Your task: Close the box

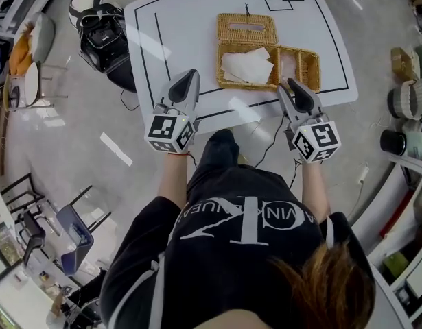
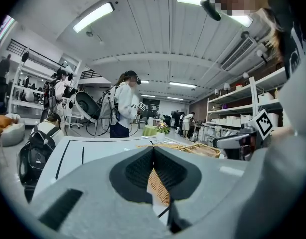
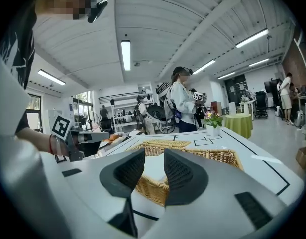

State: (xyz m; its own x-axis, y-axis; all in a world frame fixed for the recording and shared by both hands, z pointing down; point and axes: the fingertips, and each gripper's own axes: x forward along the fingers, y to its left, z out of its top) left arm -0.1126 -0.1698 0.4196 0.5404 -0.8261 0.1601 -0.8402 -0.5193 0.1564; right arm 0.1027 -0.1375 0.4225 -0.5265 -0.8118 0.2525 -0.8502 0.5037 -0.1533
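Head view: the box (image 1: pixel 248 67) sits open on the worktop (image 1: pixel 176 33), lid (image 1: pixel 246 27) flat behind it. Our left gripper (image 1: pixel 190 75) is clenched empty and our right gripper (image 1: pixel 291 84) released, so we should hook the lid's far edge and fold it forward.

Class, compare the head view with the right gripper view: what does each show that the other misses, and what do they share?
Only the head view: a backpack on the floor and a blue chair. Only the right gripper view: ceiling lights, a standing person, and the gap between the right gripper jaws, with nothing in it. Both: the box, the table and the left gripper.
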